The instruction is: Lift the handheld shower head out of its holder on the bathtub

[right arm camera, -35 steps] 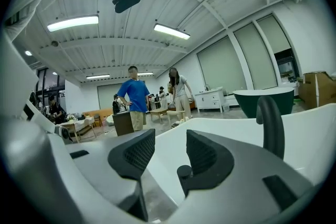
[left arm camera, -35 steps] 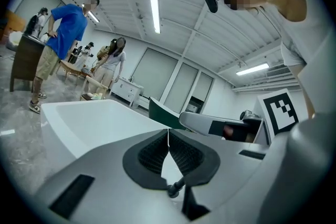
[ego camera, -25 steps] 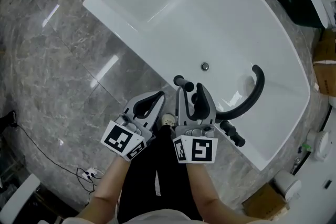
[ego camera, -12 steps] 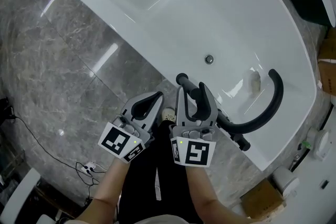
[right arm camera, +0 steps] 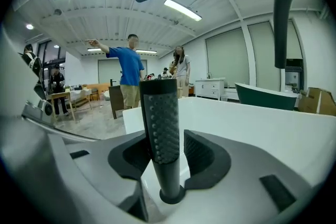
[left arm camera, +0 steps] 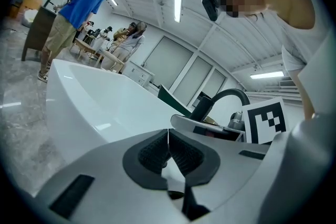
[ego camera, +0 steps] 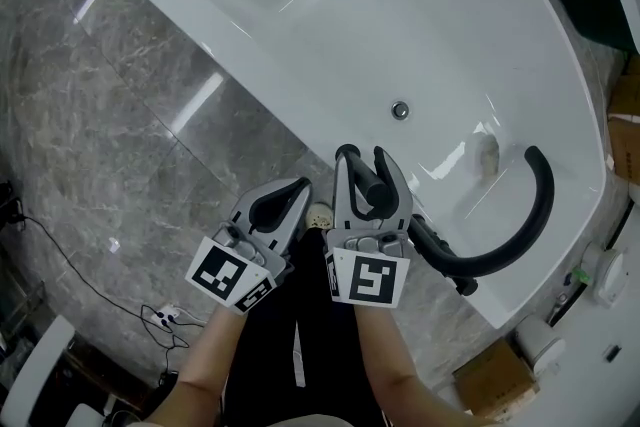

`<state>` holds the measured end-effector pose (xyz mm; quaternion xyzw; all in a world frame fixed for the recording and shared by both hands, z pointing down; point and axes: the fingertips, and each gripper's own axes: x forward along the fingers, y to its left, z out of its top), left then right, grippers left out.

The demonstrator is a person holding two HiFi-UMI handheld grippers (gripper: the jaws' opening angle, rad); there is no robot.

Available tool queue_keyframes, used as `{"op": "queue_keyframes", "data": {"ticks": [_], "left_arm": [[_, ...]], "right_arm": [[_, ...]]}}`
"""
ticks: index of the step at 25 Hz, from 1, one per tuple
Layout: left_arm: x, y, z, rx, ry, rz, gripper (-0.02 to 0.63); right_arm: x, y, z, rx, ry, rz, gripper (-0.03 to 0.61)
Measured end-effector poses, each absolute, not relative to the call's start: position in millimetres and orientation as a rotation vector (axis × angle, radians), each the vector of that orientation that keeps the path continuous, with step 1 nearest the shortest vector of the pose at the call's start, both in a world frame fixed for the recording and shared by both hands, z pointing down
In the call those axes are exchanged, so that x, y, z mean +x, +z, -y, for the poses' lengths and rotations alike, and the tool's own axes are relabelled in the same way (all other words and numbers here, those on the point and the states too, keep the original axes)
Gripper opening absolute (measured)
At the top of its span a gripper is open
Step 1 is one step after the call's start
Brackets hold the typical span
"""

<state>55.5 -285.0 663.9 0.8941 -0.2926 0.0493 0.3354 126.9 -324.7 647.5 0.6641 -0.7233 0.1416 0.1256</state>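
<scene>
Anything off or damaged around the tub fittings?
Nothing stands out. The shower head stands upright in its holder on the bathtub rim, between the right tongs' open jaws; the black spout looks intact.

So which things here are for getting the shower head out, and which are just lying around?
For the job: shower head, its holder, bathtub, right tongs (open around the head).
Just around: left tongs (shut, empty), curved black spout, drain, cardboard box.
</scene>
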Motion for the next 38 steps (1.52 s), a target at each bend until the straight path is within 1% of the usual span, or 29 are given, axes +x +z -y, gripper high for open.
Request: {"op": "queue_keyframes", "data": {"ticks": [2, 3, 5, 19, 38], "left_arm": [[55, 666, 285, 2.328, 0.127, 0.764, 0.012], [55, 666, 284, 2.326, 0.127, 0.764, 0.012], [55, 665, 283, 2.325, 0.128, 0.767, 0.012], [52, 649, 288, 2.334, 0.103, 0.8, 0.012], [48, 583, 291, 2.433, 0.095, 0.791, 0.012]], "right_arm": [[126, 651, 326, 1.922, 0.422, 2.104, 0.168], [126, 652, 326, 1.922, 0.429, 2.1, 0.137], [125, 653, 325, 1.915, 0.431, 2.091, 0.121], [129, 648, 326, 1.907, 0.459, 2.076, 0.117], [128, 580, 324, 1.943, 0.384, 2.072, 0.115]]}}
